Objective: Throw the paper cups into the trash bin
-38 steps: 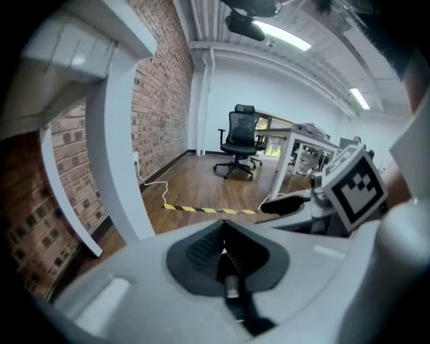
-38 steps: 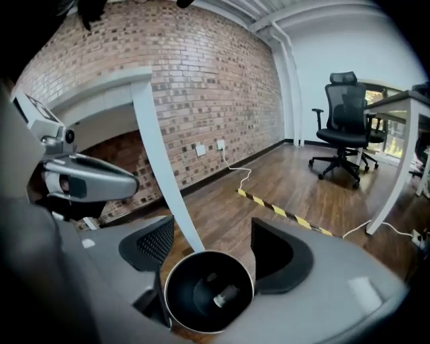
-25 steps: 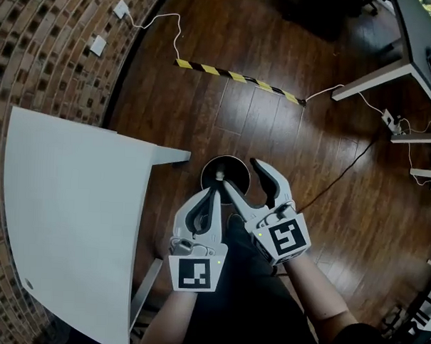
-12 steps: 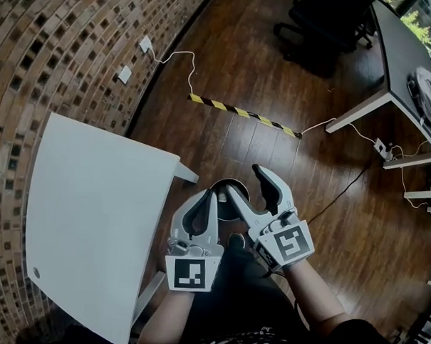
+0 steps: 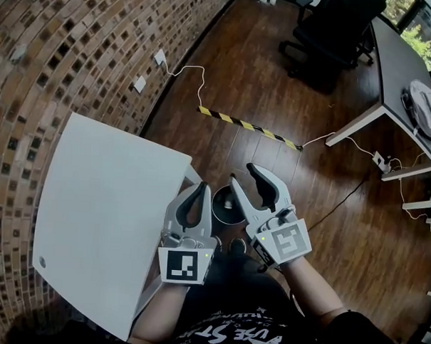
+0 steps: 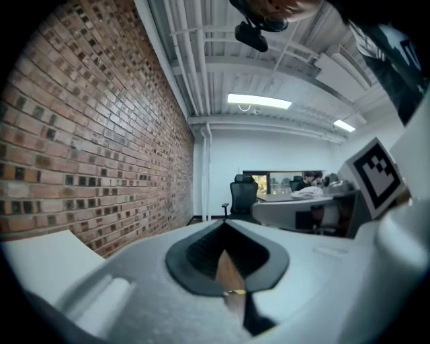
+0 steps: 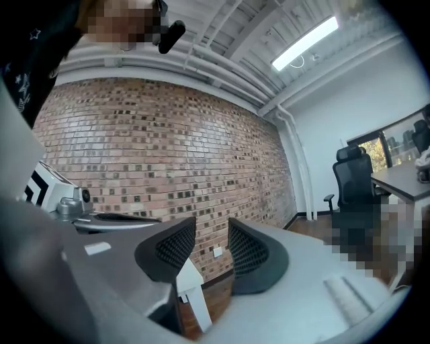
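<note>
In the head view a round black trash bin stands on the wood floor by the corner of the white table. A small pale shape shows inside it; I cannot tell what it is. No paper cup lies on the table. My left gripper hangs over the bin's left rim, shut and empty; in the left gripper view its pads meet. My right gripper is over the bin's right side. Its jaws have just been closing and still stand apart with nothing between them.
A brick wall runs behind the table. A yellow-black strip and cables lie on the floor beyond the bin. A black office chair and a grey desk with a bag stand at the far right.
Both grippers have risen above the bin and stay side by side. The right jaws have narrowed. The head view now takes in more of the wall and the room.
</note>
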### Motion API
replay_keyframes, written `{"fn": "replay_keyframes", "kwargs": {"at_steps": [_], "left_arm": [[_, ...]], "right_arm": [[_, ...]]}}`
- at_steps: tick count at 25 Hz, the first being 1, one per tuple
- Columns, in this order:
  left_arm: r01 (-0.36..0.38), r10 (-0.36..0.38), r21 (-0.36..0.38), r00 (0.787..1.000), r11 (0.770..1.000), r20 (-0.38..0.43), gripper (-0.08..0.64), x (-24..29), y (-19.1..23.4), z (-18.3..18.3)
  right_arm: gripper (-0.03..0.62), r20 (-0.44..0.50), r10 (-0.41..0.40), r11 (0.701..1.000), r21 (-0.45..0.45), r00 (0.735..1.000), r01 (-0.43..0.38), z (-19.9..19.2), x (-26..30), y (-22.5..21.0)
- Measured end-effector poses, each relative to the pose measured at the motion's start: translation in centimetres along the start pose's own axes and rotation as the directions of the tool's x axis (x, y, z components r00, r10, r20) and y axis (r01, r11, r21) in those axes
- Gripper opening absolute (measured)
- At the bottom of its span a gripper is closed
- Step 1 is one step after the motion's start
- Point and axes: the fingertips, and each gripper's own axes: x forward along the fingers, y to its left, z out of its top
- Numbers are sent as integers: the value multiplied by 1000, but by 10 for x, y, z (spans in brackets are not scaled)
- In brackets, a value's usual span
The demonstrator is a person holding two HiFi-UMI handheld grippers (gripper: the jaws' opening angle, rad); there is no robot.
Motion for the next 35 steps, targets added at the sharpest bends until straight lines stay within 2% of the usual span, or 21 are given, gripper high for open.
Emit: {"fn": "replay_keyframes", "kwargs": {"at_steps": [9,13,23,28,35], "left_arm": [[0,-1,26,999,1000,42,5,-21,4,28],[-1,0,27,998,1000,60,5,-30,2,37],[-10,11,-18,998,1000,68,5,-42,-5,40],[-25,25,-11,999,1000,25,5,-34,6,26],[-50,50,-14,998,999,29,5,-30,13,31]], "right_arm": [[37,34,-31,999,-44,999,32,33,-11,13],[12,59,-48,997,-51,997,51,39,-20,12],[7,64,-32,997,-69,997,36,33,-35,27],[6,65,-52,995,-77,996,57,31,-36,26],[6,44,-40,994,-95,998,44,32,-38,31]]}}
